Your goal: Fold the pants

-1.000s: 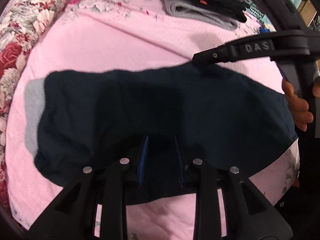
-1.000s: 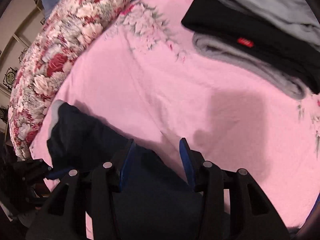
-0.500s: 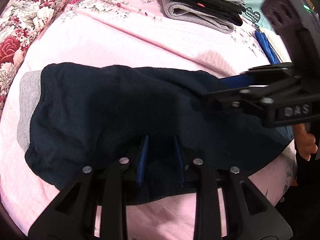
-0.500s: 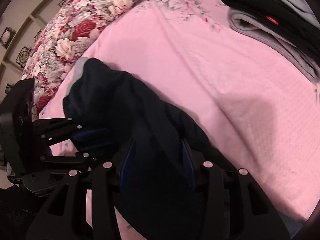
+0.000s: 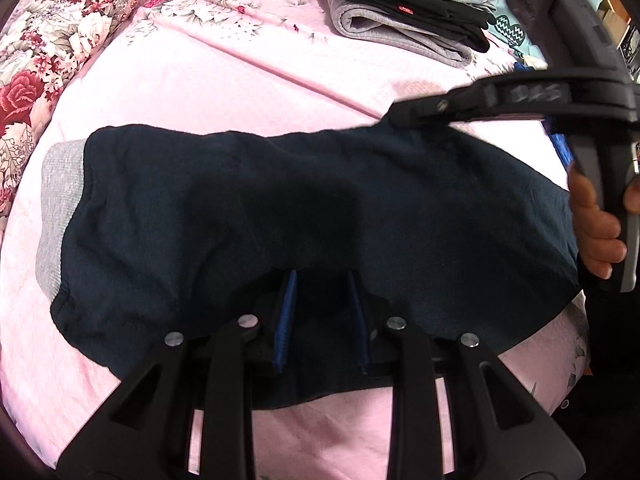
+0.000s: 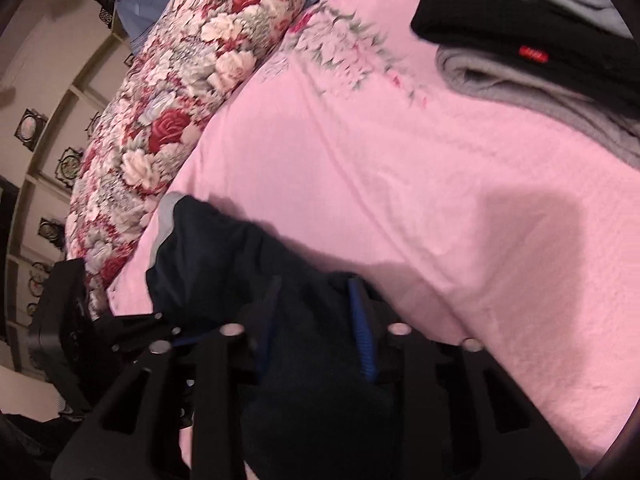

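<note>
Dark navy pants (image 5: 320, 216) with a grey waistband (image 5: 60, 208) lie folded across the pink bedspread (image 5: 240, 80). My left gripper (image 5: 320, 320) is over their near edge, its blue-padded jaws apart with dark cloth between them. My right gripper (image 6: 316, 320) is over the pants' right part (image 6: 224, 252), jaws apart with cloth between them. It also shows in the left wrist view (image 5: 404, 114) at the pants' far edge, held by a hand (image 5: 596, 232).
A stack of folded black and grey clothes (image 5: 408, 12) lies at the far side of the bed, also in the right wrist view (image 6: 540, 52). A floral pillow (image 5: 44, 48) lies at the left. The bed's near edge drops off at the right.
The right gripper had swung low across the pants half a second ago. It has now drawn back up to their far edge. The left gripper has stayed at the near edge.
</note>
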A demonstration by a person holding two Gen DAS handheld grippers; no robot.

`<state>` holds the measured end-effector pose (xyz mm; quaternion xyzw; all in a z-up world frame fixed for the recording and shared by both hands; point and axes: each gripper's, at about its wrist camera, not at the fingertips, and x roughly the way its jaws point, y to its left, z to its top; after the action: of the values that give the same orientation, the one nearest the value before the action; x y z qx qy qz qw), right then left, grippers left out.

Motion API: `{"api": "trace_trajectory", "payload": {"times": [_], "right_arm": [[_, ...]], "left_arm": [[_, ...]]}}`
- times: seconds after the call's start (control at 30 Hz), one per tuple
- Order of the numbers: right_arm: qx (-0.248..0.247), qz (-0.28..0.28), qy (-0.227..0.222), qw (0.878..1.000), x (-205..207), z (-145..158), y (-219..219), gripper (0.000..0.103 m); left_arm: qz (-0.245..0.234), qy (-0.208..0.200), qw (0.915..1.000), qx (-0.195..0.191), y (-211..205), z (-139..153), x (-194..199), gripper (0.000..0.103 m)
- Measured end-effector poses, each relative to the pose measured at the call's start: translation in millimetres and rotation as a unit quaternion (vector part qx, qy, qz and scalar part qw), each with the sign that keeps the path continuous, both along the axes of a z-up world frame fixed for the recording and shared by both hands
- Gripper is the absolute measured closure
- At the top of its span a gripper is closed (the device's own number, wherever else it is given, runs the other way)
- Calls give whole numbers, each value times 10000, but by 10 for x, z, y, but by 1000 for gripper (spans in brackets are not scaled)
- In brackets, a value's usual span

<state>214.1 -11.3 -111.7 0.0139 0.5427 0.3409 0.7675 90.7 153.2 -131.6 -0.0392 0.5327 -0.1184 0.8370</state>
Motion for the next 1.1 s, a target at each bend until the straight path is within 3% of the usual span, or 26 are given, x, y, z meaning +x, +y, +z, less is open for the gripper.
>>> {"api": "trace_trajectory", "payload": {"times": [0.1, 0.2, 0.33, 0.43, 0.47, 0.53, 0.6, 0.63, 0.73, 0.77, 0.83, 0.87, 0.97, 1.1], "right_arm": [[-417, -113, -13, 9991, 46, -176, 65, 94], [-756, -221, -193, 9967, 97, -321, 95, 95], [-1111, -72, -566, 9922, 36, -239, 158, 93], [-804, -353, -755, 9933, -14, 62, -59, 83], [-697, -431, -861, 9929, -62, 176, -141, 71], [-588, -575, -1205, 9893, -226, 448, -365, 57], [-734, -650, -1356, 9859, -426, 555, -563, 57], [-764, -750, -1298, 9857, -559, 548, -701, 57], [-727, -998, -969, 9876, -907, 365, -1026, 57], [-751, -1058, -881, 9876, -1048, 272, -1118, 57], [-812, -1128, -775, 9873, -1229, 153, -1169, 77], [-737, -1204, -682, 9876, -1291, 104, -1205, 91], [-484, -1225, -423, 9904, -1417, 6, -1232, 94], [-682, -1064, 109, 9919, -1389, -275, -1078, 94]], "left_arm": [[13, -1, 10000, 48, -18, -11, 7, 76], [59, 73, 9999, 96, -40, -10, 32, 76], [16, 200, 9998, 97, -104, 97, 77, 76], [-122, 59, 9997, -197, -220, 317, 164, 74], [-165, 41, 9995, -260, -303, 383, 245, 72], [-241, 215, 9987, -386, -485, 366, 473, 67], [-331, 483, 9972, -473, -660, 227, 713, 71], [-383, 586, 9962, -510, -739, 151, 808, 82], [-479, 687, 9960, -324, -961, -43, 1038, 87], [-497, 632, 9964, -286, -994, -46, 1056, 87], [-512, 638, 9962, -293, -1011, -47, 1099, 87], [-526, 646, 9960, -309, -1017, -57, 1105, 87], [-542, 606, 9960, -377, -1000, -77, 1096, 86], [-542, 598, 9954, -525, -968, -98, 1109, 86]]}}
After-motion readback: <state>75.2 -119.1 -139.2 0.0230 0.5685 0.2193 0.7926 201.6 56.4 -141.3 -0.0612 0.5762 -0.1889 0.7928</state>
